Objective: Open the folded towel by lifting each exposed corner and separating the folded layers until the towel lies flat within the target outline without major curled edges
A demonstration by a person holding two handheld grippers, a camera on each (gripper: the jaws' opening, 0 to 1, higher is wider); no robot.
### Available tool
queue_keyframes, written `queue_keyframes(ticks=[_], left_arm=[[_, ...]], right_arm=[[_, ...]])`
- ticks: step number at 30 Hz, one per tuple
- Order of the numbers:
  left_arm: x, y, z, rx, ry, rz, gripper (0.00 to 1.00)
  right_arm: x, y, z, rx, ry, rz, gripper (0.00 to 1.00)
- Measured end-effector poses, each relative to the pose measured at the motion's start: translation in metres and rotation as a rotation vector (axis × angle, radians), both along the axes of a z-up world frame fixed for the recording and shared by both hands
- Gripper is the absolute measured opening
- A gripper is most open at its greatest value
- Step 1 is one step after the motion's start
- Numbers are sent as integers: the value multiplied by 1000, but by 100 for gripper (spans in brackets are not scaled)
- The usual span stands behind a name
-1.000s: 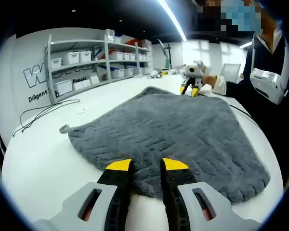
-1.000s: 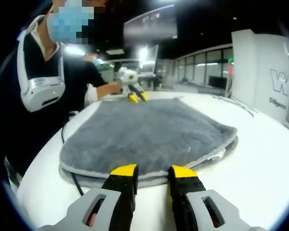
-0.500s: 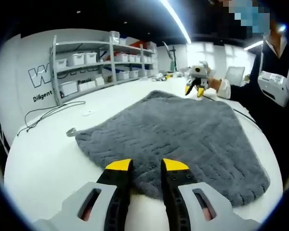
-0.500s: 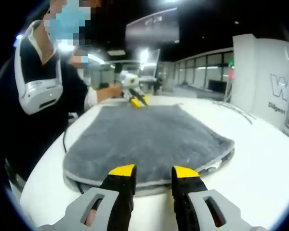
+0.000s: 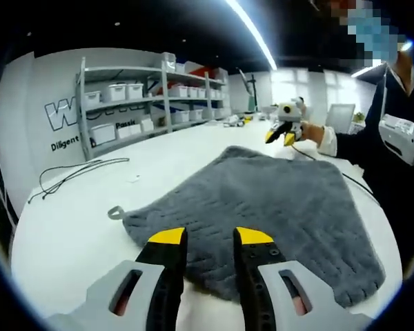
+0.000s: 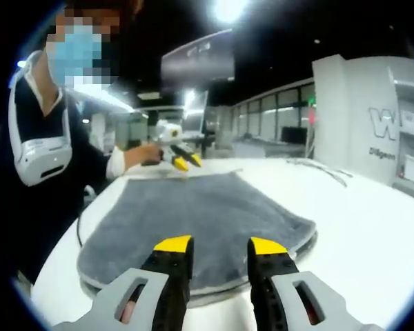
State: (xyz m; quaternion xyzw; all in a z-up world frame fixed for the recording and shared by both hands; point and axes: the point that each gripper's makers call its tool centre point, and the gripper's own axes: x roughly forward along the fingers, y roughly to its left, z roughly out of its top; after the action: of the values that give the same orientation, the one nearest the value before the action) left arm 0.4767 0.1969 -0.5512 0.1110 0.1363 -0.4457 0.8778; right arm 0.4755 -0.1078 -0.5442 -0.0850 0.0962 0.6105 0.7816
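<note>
On the white table [image 5: 69, 227], left gripper view: the grey towel [image 5: 276, 207] lies folded and spread across the top, its near edge just beyond the jaws.
Left gripper [image 5: 210, 238]: yellow-tipped jaws stand apart with a narrow gap, nothing between them, hovering over the near towel edge.
Towel loop [image 5: 114, 213]: a small hanging tab sticks out at the towel's left corner, a handy spot to take hold.
Other tool: the right gripper [image 5: 281, 134] is held above the far edge by a hand [image 5: 316, 131]; whether it touches the cloth is too small to tell.
Background: shelves with bins [image 5: 134, 103] stand by the wall and a thin cable [image 5: 76, 172] trails on the table, well apart from the towel.

On the same table [image 6: 372, 227], right gripper view: the towel [image 6: 200, 214] shows two stacked layers along the near edge and right corner, so it is not yet opened.
Right gripper [image 6: 217, 245]: jaws spread, empty, poised just over the near hem.
Far side: the left gripper [image 6: 181, 160] hangs above the far edge.
Handling, as a judgement: plush, soft and light; it will sag and drag, not hold shape. Pinch only the top layer at a corner hem, and lift slowly so the lower layer stays down.
Hard to make out: no target outline can be seen; the towel's left edge is cut off by the person's dark clothing [image 6: 27, 207].
</note>
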Motion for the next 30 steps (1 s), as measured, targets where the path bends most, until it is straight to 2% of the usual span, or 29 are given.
queue_keyframes(ticks=[6,11,13,15,21,25,28,30], left_arm=[[-1,-3,4,38,2,-13,28],[0,-7,11,59,-12,-53,29],[4,-8,10,60,-5,-63,30],[12,-7,3,97,-4,-65,30],[31,-4,-5,80,7,-54,30],[41,-2,-12,106,11,-53,31],[47,-5,-10,85,-8,-75,30],[46,-9,-10,64,-4,-118,32]], right_arm=[[10,-2,4,-45,-49,5,32],[10,-1,-1,-107,-66,60,35],[10,0,-5,-127,-70,78,38],[12,1,-11,-159,-67,105,39],[21,4,-12,-152,-69,135,42],[30,3,-15,-169,-69,145,42],[35,4,-17,-165,-61,164,42],[38,5,-18,-167,-61,181,45]])
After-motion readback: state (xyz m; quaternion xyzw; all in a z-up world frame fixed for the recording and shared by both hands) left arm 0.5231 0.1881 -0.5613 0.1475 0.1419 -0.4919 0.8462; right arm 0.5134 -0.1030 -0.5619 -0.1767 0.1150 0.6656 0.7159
